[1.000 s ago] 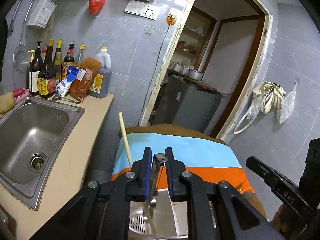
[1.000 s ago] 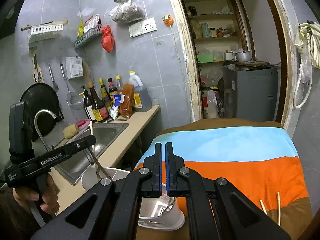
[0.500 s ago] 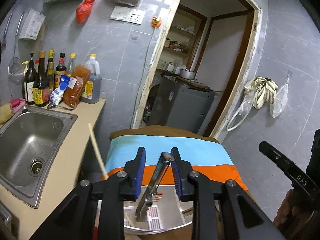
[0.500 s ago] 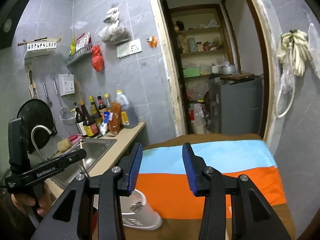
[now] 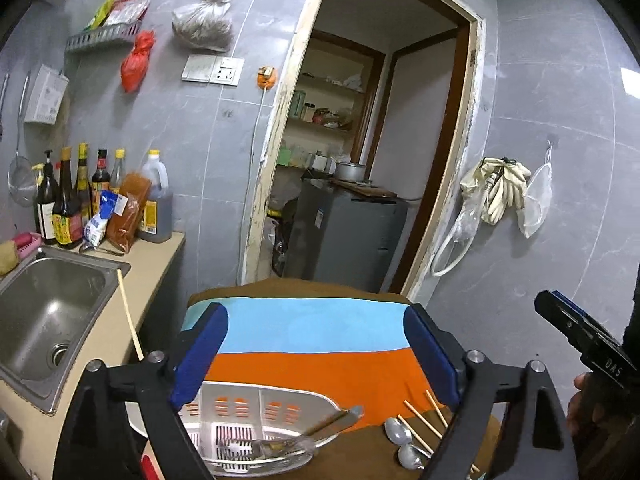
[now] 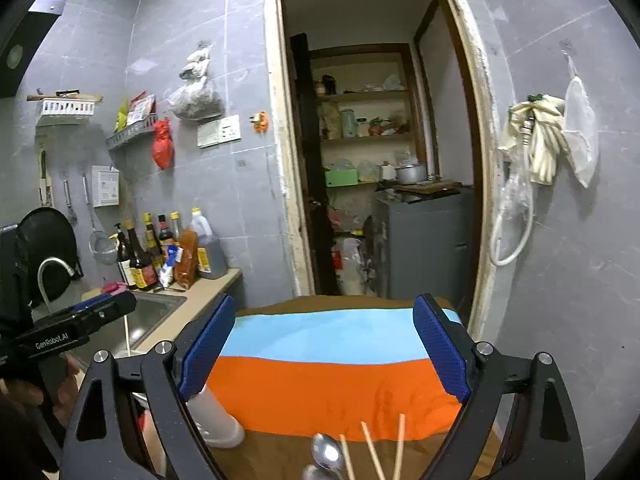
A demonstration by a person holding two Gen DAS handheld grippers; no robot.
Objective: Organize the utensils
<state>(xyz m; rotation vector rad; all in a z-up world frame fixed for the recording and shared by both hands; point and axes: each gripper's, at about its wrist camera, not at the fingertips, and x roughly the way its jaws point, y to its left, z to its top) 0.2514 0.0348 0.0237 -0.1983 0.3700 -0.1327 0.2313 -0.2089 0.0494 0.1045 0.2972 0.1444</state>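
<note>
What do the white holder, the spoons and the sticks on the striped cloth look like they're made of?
White holder: apparently matte moulded plastic, with slotted walls and floor. Spoons: polished metal, likely steel, with mirror-like glints. Sticks: pale, dull wood or bamboo, probably chopsticks; too small to tell which.

The light is soft and rather dim, and it falls evenly on the grey tile wall (image 5: 208,152). Both views show strong fisheye bending and black corners. The fork (image 5: 308,434) looks blurred; the doorway (image 6: 372,168) interior is darker.
</note>
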